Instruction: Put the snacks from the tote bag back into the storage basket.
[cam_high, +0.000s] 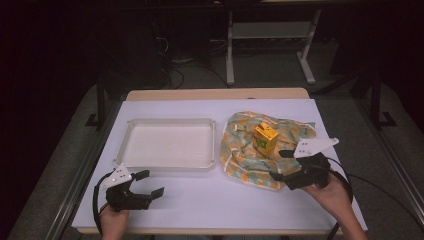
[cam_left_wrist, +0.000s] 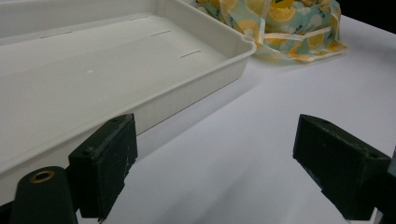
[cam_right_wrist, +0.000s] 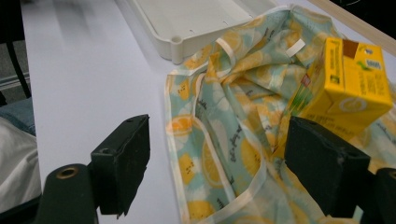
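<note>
Both pairs of jaws stand wide apart and empty: the right gripper (cam_high: 282, 165) hovers over the near edge of the lemon-print cloth (cam_right_wrist: 224, 121), just short of the yellow carton (cam_right_wrist: 348, 81) standing on it, and the left gripper (cam_high: 149, 183) rests by the white tray (cam_left_wrist: 205, 77). Soft and limp, the cloth would likely bunch, so its taped hem looks the surest hold; the carton looks light and stiff but easily tipped, best pinched across its flat sides, low down on the worktop (cam_high: 210, 200).

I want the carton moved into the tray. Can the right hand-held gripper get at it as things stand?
Probably yes. The right hand-held gripper is open beside the carton, which stands upright on the cloth with nothing between them. The loose cloth underneath might snag.
</note>
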